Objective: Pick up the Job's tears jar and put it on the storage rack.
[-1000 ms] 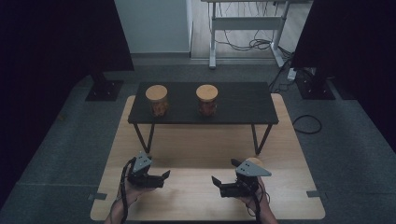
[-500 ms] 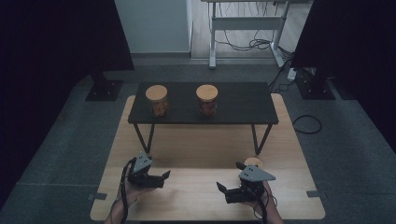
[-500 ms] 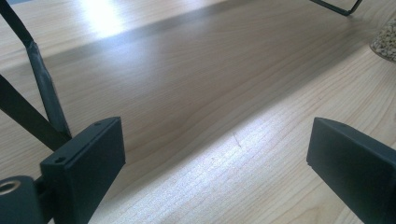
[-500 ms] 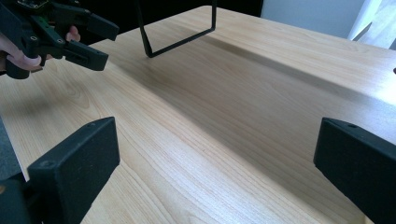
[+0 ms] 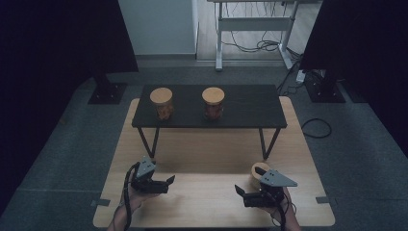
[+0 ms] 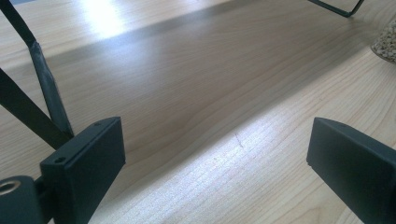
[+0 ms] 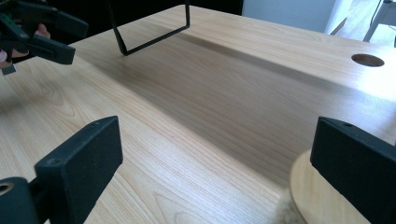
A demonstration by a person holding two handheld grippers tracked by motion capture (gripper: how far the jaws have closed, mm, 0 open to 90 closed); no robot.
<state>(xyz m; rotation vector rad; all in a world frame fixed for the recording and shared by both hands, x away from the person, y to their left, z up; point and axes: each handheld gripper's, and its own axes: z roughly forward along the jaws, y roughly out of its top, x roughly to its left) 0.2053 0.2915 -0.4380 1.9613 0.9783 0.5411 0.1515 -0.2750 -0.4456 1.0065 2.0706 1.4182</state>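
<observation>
My right hand-held gripper [image 5: 239, 192] has its jaws wide apart with nothing between them, low over the pale wooden bench [image 5: 207, 202], right beside a round wooden-lidded jar [image 5: 260, 171], I think. Left hand-held gripper [image 5: 170, 181] is also spread wide, well apart from it.

Your right gripper [image 7: 212, 163] jaws spread wide over bare wooden tabletop [image 7: 196, 93], round wooden lid [image 7: 322, 200] beneath right jaw, left gripper [image 7: 37, 30] far upper left.
</observation>
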